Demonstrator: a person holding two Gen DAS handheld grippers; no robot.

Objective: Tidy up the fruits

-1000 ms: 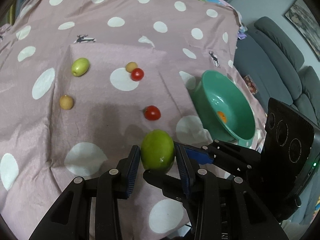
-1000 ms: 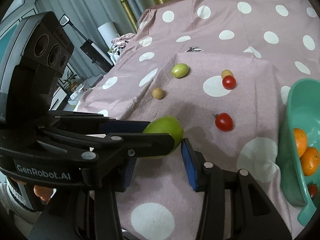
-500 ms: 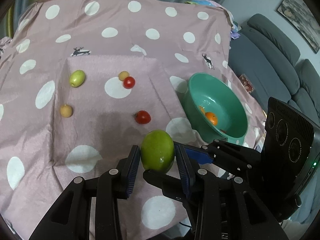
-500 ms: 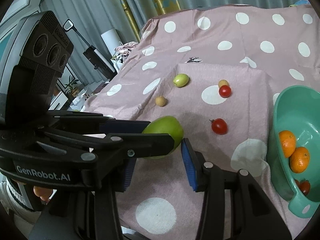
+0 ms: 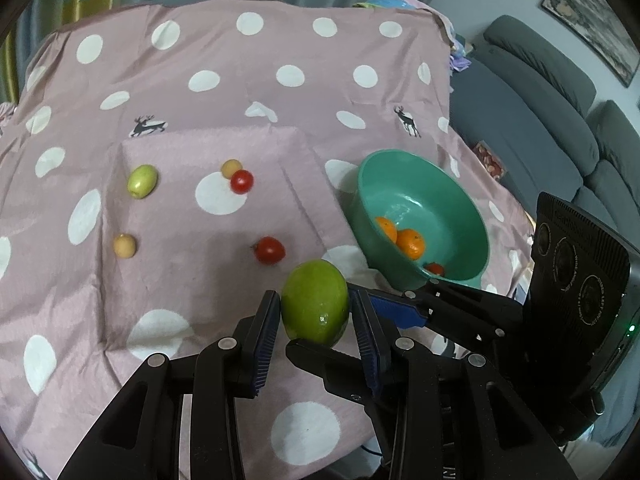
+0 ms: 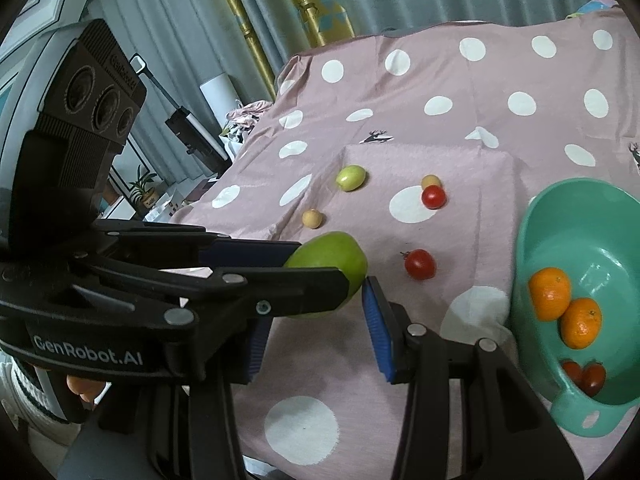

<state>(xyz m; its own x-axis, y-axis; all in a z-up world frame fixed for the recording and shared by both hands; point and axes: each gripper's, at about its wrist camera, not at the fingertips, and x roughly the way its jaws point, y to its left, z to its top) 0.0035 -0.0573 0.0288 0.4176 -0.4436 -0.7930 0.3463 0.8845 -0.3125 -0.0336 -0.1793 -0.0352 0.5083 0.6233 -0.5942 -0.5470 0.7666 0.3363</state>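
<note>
My left gripper (image 5: 314, 314) is shut on a large green fruit (image 5: 315, 300) and holds it above the pink dotted cloth; the fruit also shows in the right wrist view (image 6: 334, 260). My right gripper (image 6: 316, 332) is open and empty, just right of the left one. A teal bowl (image 5: 362, 184) to the right holds two oranges (image 5: 410, 242) and small tomatoes (image 6: 584, 376). On the cloth lie a small green fruit (image 5: 142, 181), two yellow fruits (image 5: 124, 245) and two tomatoes (image 5: 270, 250).
A grey sofa (image 5: 560, 128) stands beyond the table's right edge. Curtains (image 6: 280, 12) and a shelf with a plant (image 6: 144, 192) are to the left. The cloth (image 5: 240, 80) hangs over the table edges.
Both grippers have risen and pulled back; the cloth and bowl look smaller and the bowl's inside shows. The left gripper still holds the green fruit.
</note>
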